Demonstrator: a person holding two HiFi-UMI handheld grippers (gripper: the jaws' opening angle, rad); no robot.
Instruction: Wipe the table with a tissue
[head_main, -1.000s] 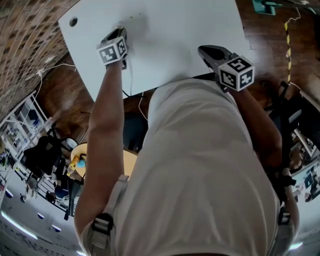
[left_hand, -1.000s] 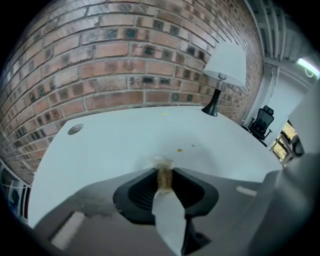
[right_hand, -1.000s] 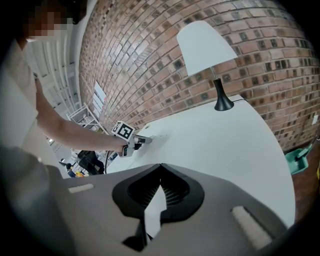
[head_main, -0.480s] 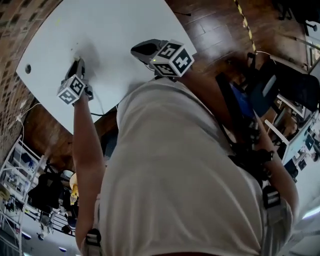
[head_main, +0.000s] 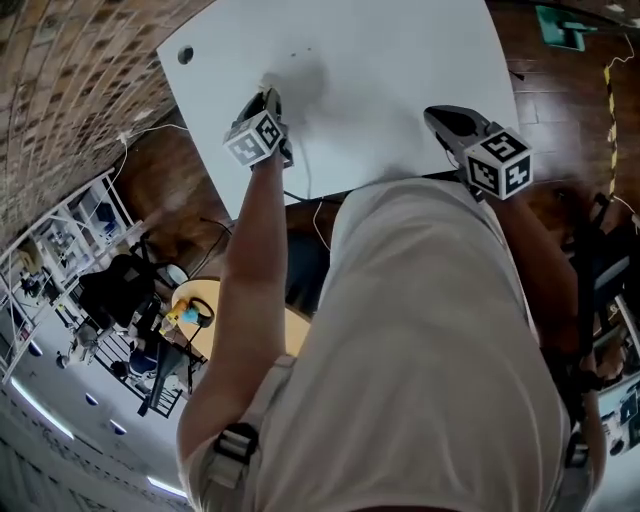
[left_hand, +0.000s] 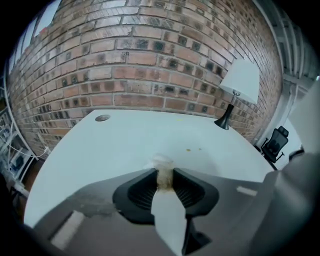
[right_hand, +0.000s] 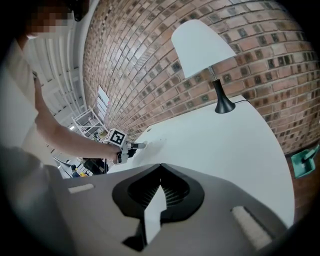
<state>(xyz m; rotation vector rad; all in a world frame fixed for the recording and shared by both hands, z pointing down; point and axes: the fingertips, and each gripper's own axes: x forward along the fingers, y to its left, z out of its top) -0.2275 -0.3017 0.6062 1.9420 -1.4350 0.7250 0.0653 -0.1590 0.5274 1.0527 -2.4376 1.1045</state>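
Left gripper (left_hand: 163, 174) pinches the tissue (left_hand: 161, 163) in a narrow gap, and its jaws have just been easing wider. The tissue is a stained wad with its long axis along the jaws. Its tip pokes forward toward the brick wall (left_hand: 150, 60), over the table (left_hand: 115, 140) (contact unclear). Right gripper (right_hand: 160, 167): jaws together, empty, over the table's near edge.

Head view looks steeply down; both gripper views skim the shared table (head_main: 400, 60).
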